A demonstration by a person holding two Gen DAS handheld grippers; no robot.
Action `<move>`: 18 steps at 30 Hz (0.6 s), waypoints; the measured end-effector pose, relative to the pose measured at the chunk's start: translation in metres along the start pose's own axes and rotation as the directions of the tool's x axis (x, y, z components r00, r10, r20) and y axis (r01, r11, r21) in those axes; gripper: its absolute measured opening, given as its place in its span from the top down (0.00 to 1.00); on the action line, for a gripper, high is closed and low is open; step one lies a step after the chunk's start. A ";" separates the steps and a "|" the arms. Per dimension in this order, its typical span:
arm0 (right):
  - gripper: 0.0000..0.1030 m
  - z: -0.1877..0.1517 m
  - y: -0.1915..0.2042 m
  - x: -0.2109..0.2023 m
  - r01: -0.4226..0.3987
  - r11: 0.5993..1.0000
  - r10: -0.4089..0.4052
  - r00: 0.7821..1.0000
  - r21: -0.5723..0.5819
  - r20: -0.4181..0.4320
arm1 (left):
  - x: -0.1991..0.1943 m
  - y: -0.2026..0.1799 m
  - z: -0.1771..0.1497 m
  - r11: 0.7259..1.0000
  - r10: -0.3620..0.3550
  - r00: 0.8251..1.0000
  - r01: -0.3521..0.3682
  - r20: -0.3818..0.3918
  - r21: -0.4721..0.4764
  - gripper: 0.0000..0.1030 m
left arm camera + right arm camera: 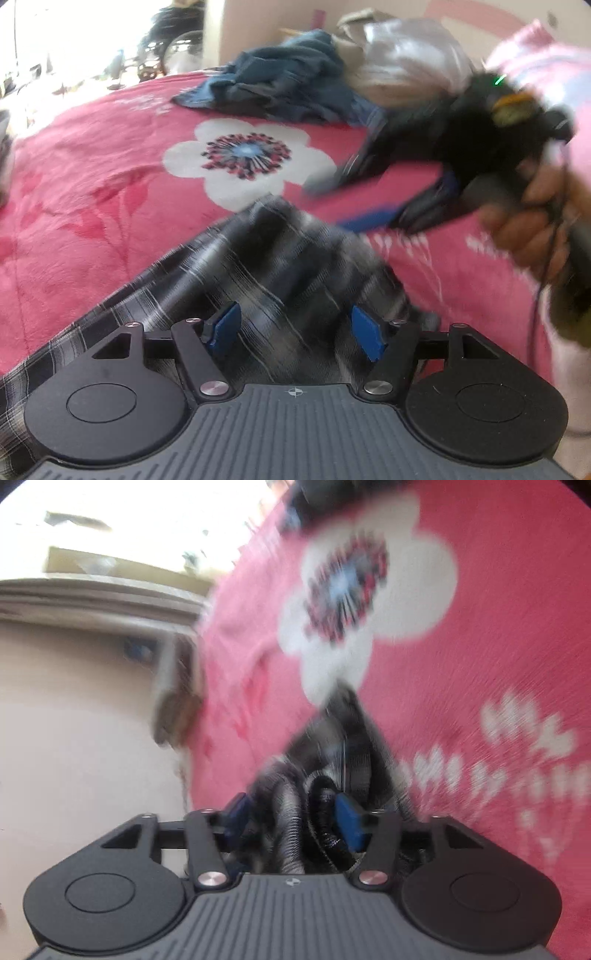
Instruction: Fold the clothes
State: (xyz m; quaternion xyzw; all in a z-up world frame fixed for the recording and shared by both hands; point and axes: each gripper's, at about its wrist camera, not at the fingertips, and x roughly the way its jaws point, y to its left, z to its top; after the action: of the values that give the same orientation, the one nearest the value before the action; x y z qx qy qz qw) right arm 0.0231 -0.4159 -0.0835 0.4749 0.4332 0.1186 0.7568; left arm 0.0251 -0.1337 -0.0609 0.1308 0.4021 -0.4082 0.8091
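Left gripper (293,334) spread wide over the black-and-white plaid garment (258,251), pads not pinching it. Right gripper (295,821) spread too, bunched plaid between the pads but loose. Garment lying near on the pink floral blanket (92,192); blue clothes (280,81) heaped far back.

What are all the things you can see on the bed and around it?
plaid garment: one, black and white, on the blanket under both grippers
blanket: one, pink with a white flower, covering the bed
blue clothes: one heap, dark blue, far side of the bed
pale bundle: one, silvery white, beside the blue heap
left gripper: one, black with blue fingers, open over the plaid
right gripper: one, black with blue fingers, open, plaid folds between them
hand: one, holding the right gripper
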 end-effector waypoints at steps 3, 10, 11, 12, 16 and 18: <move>0.30 -0.020 -0.012 -0.033 -0.033 0.999 0.032 0.998 0.019 0.050 | -0.002 -0.009 -0.004 0.999 -0.002 1.000 0.002 -0.001 0.043 0.35; 0.28 -0.062 -0.044 -0.017 -0.071 0.985 0.080 0.995 0.158 -0.056 | -0.002 -0.044 -0.008 0.976 0.040 0.999 -0.044 0.023 0.215 0.30; 0.28 -0.065 -0.046 -0.012 -0.074 0.983 0.086 0.994 0.170 -0.061 | 0.000 -0.048 -0.009 0.971 0.047 0.999 -0.052 0.027 0.234 0.29; 0.28 -0.066 -0.048 -0.008 -0.085 0.980 0.097 0.993 0.179 -0.061 | 0.002 -0.053 -0.010 0.965 0.057 0.998 -0.063 0.031 0.253 0.29; 0.26 -0.068 -0.046 -0.007 -0.185 0.966 0.194 0.980 0.179 -0.034 | 0.009 -0.068 -0.014 0.940 0.101 0.994 -0.112 0.051 0.323 0.24; 0.26 -0.067 -0.044 -0.010 -0.221 0.961 0.228 0.973 0.167 -0.024 | 0.012 -0.071 -0.014 0.933 0.114 0.992 -0.126 0.055 0.337 0.23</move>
State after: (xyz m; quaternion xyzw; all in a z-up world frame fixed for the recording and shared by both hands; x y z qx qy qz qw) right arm -0.0444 -0.4032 -0.1259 0.5787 0.4010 0.1779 0.6875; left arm -0.0328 -0.1778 -0.0708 0.2855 0.3028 -0.4236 0.8046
